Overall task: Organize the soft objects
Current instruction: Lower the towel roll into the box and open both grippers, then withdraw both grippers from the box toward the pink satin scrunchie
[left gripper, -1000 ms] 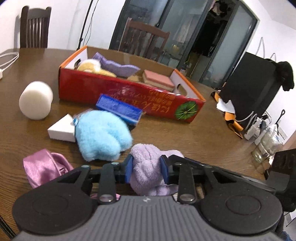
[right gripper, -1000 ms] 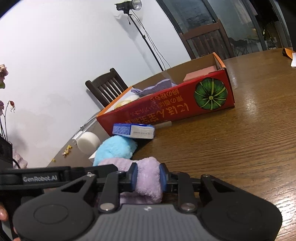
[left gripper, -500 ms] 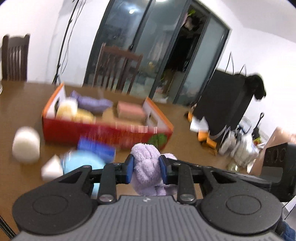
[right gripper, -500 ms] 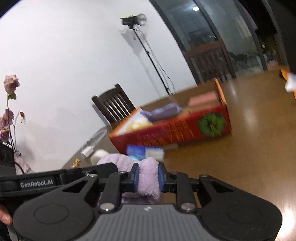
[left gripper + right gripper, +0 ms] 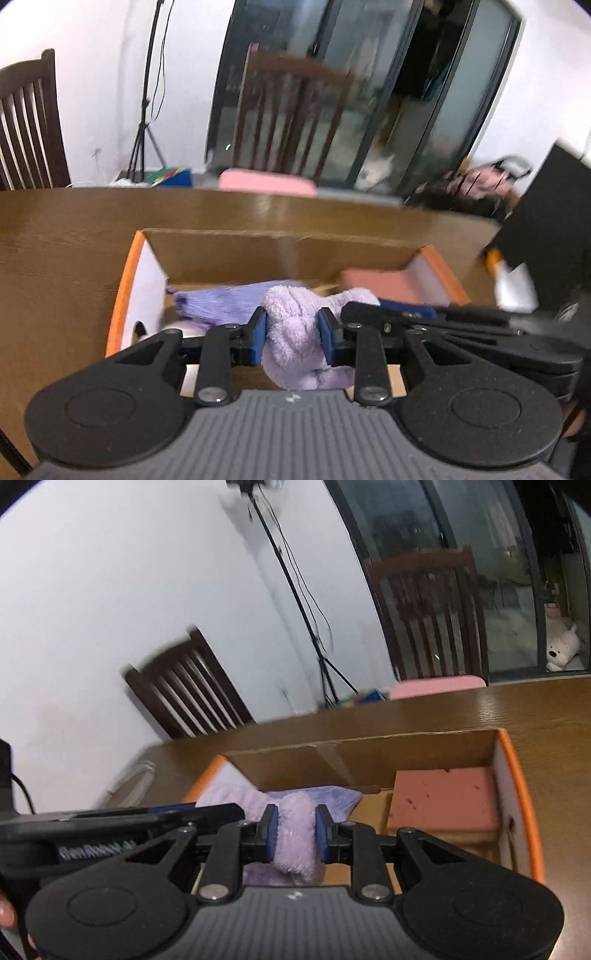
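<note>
Lilac fleece cloth [image 5: 295, 332] is hanging between my two claws above the open cardboard box [image 5: 280, 254], and much of it is hiding from me: its lower folds are dropping behind my own black frames, so I cannot say whether it is touching anything inside. My left gripper [image 5: 291, 334] is pinching one bunched end between its blue pads; my right gripper [image 5: 293, 832] is squeezing another fold the same way (both bites are narrow, the plush bulging out around them). It is looking thick, fuzzy and crumpled, pale purple all over. Beneath it a flatter purple cloth [image 5: 221, 299] is lying in the box, partly covered, and a pink sponge block [image 5: 443, 799] is sitting against the right-hand wall. Motion blur is smearing the wooden table [image 5: 66, 266] and the chairs beyond.
</note>
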`<action>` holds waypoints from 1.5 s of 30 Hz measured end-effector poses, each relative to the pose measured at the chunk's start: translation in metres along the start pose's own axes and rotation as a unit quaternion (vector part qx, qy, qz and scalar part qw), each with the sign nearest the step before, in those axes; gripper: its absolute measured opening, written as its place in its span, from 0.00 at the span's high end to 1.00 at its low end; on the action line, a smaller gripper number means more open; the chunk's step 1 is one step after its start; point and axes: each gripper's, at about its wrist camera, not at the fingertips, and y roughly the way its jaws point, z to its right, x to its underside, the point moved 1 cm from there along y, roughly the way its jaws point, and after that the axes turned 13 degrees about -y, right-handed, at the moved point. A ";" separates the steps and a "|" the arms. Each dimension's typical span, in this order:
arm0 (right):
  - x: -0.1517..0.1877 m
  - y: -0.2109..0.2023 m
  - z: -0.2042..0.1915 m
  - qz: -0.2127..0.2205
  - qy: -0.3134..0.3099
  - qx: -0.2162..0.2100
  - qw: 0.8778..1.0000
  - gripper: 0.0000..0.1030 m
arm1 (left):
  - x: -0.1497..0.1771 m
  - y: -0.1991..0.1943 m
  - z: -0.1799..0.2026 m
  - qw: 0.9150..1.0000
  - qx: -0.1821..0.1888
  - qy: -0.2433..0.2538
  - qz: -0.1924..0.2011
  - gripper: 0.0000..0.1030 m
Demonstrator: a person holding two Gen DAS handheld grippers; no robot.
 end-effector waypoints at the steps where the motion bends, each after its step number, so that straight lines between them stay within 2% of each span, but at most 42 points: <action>1: -0.002 0.014 -0.002 -0.020 -0.013 0.010 1.000 0.80 | 0.000 0.009 -0.003 1.000 -0.017 0.004 -0.001 0.70; 4: -0.002 0.046 0.002 -0.069 -0.016 0.008 0.997 0.78 | 0.003 0.025 -0.018 0.999 -0.040 0.011 -0.012 0.67; 7: 0.002 0.064 0.002 -0.106 -0.025 0.020 0.994 0.71 | 0.013 0.030 -0.022 0.999 -0.042 0.027 -0.010 0.66; 9: 0.001 0.064 0.001 -0.106 -0.024 0.024 0.994 0.71 | 0.016 0.032 -0.022 0.999 -0.041 0.028 -0.011 0.66; 12: 0.001 0.060 0.002 -0.102 -0.019 0.040 0.994 0.63 | 0.014 0.029 -0.024 0.999 -0.037 0.032 -0.021 0.61; 14: 0.001 0.048 0.000 -0.089 -0.016 0.041 0.995 0.60 | 0.014 0.014 -0.024 0.999 -0.021 0.023 -0.022 0.47; 15: 0.000 0.044 0.002 -0.084 -0.016 0.040 0.996 0.59 | 0.015 0.005 -0.024 0.999 -0.017 0.024 -0.016 0.45; 17: -0.003 0.021 0.001 -0.069 -0.023 0.040 0.997 0.54 | 0.015 -0.018 -0.020 0.999 -0.028 0.036 0.002 0.44; 21: -0.011 -0.031 0.004 -0.050 -0.046 0.061 0.996 0.51 | 0.012 -0.078 -0.019 0.998 -0.027 0.040 0.033 0.43; 28: -0.013 -0.147 0.008 0.001 -0.058 0.110 0.992 0.39 | 0.031 -0.192 -0.027 0.995 -0.008 0.024 0.101 0.28; 33: 0.002 -0.202 -0.007 0.026 -0.075 0.122 0.989 0.37 | 0.051 -0.235 -0.028 0.992 -0.029 0.024 0.123 0.26; 38: 0.027 -0.241 -0.038 0.072 -0.097 0.114 0.986 0.33 | 0.093 -0.271 -0.031 0.987 -0.036 0.013 0.159 0.20; 41: 0.062 -0.257 -0.059 0.092 -0.126 0.112 0.981 0.32 | 0.139 -0.297 -0.035 0.980 -0.030 0.015 0.196 0.13; 45: 0.126 -0.272 -0.085 0.109 -0.144 0.096 0.979 0.29 | 0.207 -0.322 -0.048 0.974 -0.006 0.002 0.228 0.06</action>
